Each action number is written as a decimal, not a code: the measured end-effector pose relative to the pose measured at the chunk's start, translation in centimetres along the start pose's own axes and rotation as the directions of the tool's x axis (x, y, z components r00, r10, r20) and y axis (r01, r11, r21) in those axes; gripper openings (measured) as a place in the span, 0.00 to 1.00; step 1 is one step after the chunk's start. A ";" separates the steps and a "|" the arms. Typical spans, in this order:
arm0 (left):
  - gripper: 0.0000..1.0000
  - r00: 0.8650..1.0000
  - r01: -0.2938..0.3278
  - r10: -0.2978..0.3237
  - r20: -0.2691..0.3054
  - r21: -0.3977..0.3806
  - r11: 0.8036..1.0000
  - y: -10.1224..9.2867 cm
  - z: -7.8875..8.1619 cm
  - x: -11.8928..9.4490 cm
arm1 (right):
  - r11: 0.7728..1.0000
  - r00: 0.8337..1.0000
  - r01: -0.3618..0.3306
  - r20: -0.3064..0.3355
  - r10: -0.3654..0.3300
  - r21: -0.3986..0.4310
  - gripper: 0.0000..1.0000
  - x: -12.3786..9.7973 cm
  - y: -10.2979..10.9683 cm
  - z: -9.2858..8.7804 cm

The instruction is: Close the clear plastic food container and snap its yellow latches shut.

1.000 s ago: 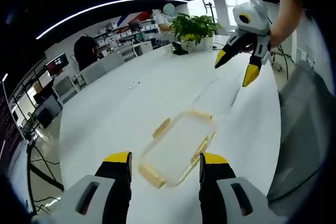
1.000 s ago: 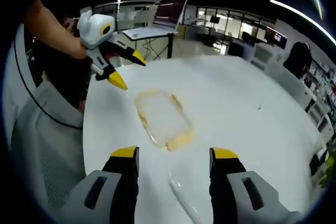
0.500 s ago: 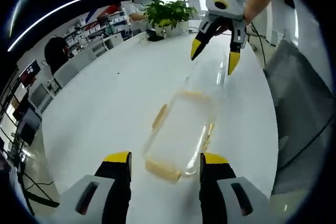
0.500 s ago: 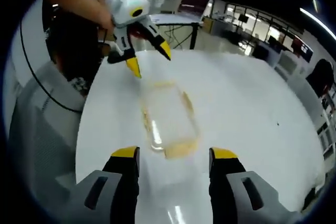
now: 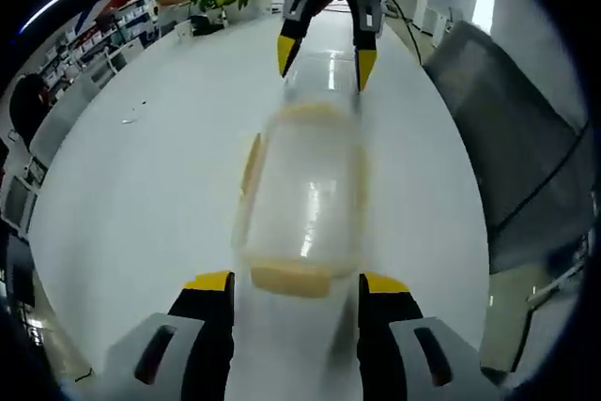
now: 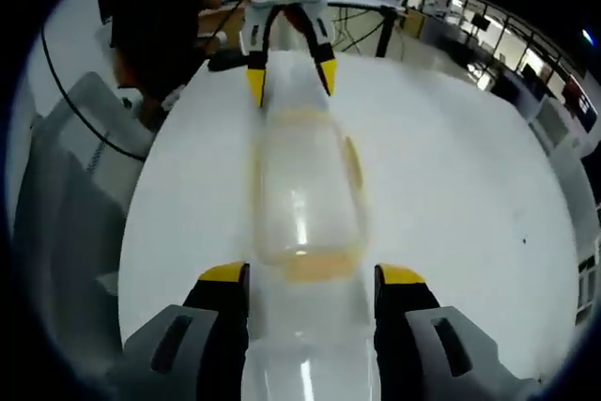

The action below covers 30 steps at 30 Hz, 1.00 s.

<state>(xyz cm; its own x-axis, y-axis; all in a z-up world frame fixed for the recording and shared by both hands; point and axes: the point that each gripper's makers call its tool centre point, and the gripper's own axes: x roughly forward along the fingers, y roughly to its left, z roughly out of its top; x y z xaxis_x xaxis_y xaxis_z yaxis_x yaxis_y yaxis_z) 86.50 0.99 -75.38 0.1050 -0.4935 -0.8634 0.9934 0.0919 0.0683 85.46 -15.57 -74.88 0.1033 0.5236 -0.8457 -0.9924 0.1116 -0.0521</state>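
Fingers [image 5: 219,290] of both grippers spread wide, empty, bracketing opposite ends of clear container [image 5: 305,199].
Left gripper [image 5: 294,288] at lower frame, right gripper [image 5: 322,49] at top: likely lining up on yellow end latches [image 5: 291,280].

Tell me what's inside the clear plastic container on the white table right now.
Nothing that I can see: through the clear container only the white table shows. Motion blur and glare smear its walls, so something small or clear could be missed. Yellow latches sit on its edges.

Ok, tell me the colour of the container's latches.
Yellow latches on a clear container; best in the left gripper view.
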 end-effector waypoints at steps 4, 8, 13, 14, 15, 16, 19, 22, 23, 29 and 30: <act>0.47 0.999 0.038 -0.038 -0.015 0.034 0.999 -0.2 -0.5 0.7 | 0.999 0.999 -0.027 -0.042 0.025 -0.028 0.50 0.9 -0.3 -0.3; 0.47 0.998 0.064 -0.062 -0.029 0.050 0.997 -0.4 -1.1 1.2 | 0.997 0.996 -0.060 -0.070 0.057 -0.053 0.49 2.0 -0.4 -0.6; 0.45 0.997 0.068 -0.066 -0.038 0.078 0.995 -0.4 -1.4 1.6 | 0.993 0.991 -0.088 -0.111 0.079 -0.082 0.47 2.9 -0.3 -1.3; 0.45 0.997 0.070 -0.067 -0.037 0.076 0.995 -0.3 -1.4 1.7 | 0.992 0.990 -0.092 -0.116 0.082 -0.082 0.47 3.1 -0.3 -1.4; 0.44 0.997 0.072 -0.069 -0.036 0.075 0.995 -0.3 -1.4 1.8 | 0.992 0.989 -0.097 -0.123 0.087 -0.079 0.47 3.2 -0.3 -1.6; 0.44 0.997 0.071 -0.069 -0.033 0.075 0.995 -0.2 -1.4 1.9 | 0.992 0.987 -0.111 -0.123 0.104 -0.051 0.46 3.2 0.0 -1.6; 0.43 0.997 0.076 -0.074 -0.029 0.062 0.995 0.0 -1.5 2.2 | 0.992 0.988 -0.103 -0.120 0.094 -0.069 0.45 3.3 -0.3 -1.4; 0.42 0.997 0.078 -0.077 -0.018 0.061 0.995 0.0 -1.3 2.3 | 0.992 0.987 -0.114 -0.120 0.106 -0.063 0.43 3.4 -0.2 -1.5; 0.42 0.997 0.077 -0.076 -0.014 0.056 0.995 0.0 -1.3 2.4 | 0.991 0.987 -0.115 -0.120 0.107 -0.062 0.42 3.5 -0.2 -1.5; 0.39 0.996 0.086 -0.086 0.002 0.061 0.994 -0.1 -1.0 2.4 | 0.992 0.986 -0.113 -0.127 0.105 -0.060 0.41 3.6 -0.3 -1.6; 0.39 0.996 0.087 -0.087 0.004 0.062 0.994 -0.1 -1.0 2.4 | 0.992 0.986 -0.112 -0.128 0.103 -0.061 0.40 3.6 -0.3 -1.6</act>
<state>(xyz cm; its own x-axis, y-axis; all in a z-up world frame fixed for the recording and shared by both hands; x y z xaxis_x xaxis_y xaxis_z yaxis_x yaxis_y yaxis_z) 86.62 0.63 -78.00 0.0180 -0.5034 -0.8639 0.9997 -0.0055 0.0240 86.03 -15.07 -78.75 -0.0093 0.4195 -0.9077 -0.9999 0.0010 0.0107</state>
